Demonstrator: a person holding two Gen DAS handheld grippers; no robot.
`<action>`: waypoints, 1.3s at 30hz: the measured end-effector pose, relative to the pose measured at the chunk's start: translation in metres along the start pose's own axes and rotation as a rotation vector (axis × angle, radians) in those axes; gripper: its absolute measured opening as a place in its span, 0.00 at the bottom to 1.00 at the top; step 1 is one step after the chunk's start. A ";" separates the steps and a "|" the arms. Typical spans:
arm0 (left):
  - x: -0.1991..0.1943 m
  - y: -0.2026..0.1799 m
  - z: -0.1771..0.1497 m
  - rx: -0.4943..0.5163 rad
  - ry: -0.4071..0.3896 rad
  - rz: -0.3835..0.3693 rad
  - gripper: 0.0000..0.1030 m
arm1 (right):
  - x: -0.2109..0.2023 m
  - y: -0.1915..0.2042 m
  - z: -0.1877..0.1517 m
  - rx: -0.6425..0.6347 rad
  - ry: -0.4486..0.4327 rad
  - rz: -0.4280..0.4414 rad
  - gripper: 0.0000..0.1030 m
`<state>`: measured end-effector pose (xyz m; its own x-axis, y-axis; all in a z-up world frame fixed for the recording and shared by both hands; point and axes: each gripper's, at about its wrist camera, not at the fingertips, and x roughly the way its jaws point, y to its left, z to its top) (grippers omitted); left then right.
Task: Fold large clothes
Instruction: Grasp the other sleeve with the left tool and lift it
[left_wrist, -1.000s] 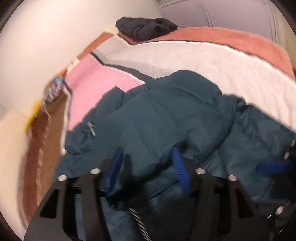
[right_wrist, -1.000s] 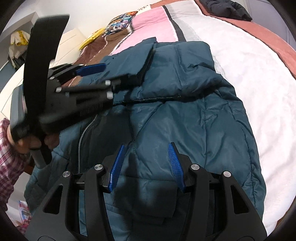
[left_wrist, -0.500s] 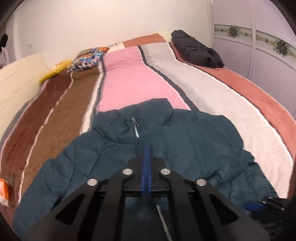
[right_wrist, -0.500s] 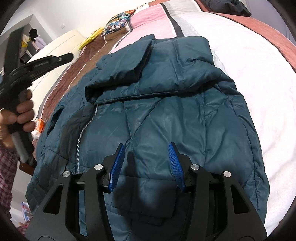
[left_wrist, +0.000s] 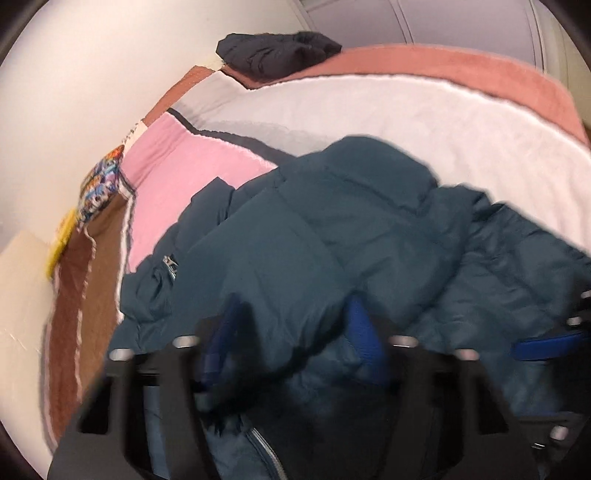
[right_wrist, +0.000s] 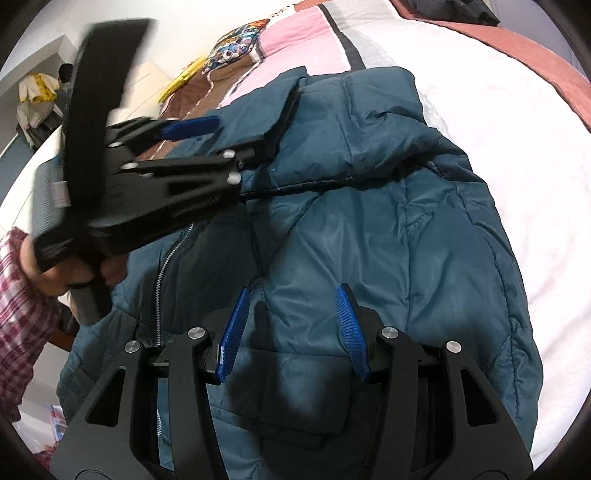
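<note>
A: Left wrist view. The teal jacket (left_wrist: 369, 229) is spread on the bed (left_wrist: 369, 110), collar end bunched. The left gripper (left_wrist: 291, 332) jaws have just been opening slightly. Fabric is seen between them, but a grip cannot be told through the blur.

B: Right wrist view. The right gripper (right_wrist: 295, 325) jaws are held half apart over the hem, nothing pinched. A collar fold is judged underway, and a firm pinch is needed next. Bare bed is left beyond the far edges.

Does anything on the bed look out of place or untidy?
Yes. The teal jacket lies crooked across the striped blanket, its top part bunched and folded over, the zipper partly open. A dark garment sits crumpled at the far corner. Nothing looks damaged or spilled.
</note>
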<state>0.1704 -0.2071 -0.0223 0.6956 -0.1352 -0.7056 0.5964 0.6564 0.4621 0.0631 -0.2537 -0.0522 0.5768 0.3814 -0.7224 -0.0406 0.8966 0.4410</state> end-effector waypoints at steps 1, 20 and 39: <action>0.003 0.004 0.001 -0.010 0.016 -0.011 0.12 | 0.000 -0.001 0.000 0.005 0.001 0.004 0.48; -0.076 0.189 -0.104 -0.834 -0.063 0.078 0.04 | 0.010 0.005 0.000 0.005 0.022 -0.016 0.50; -0.033 0.205 -0.158 -1.003 0.060 0.085 0.54 | 0.019 0.015 0.000 -0.049 0.043 -0.080 0.54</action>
<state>0.2064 0.0489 0.0103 0.6825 -0.0400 -0.7298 -0.0860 0.9872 -0.1345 0.0730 -0.2333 -0.0596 0.5447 0.3162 -0.7768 -0.0358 0.9341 0.3551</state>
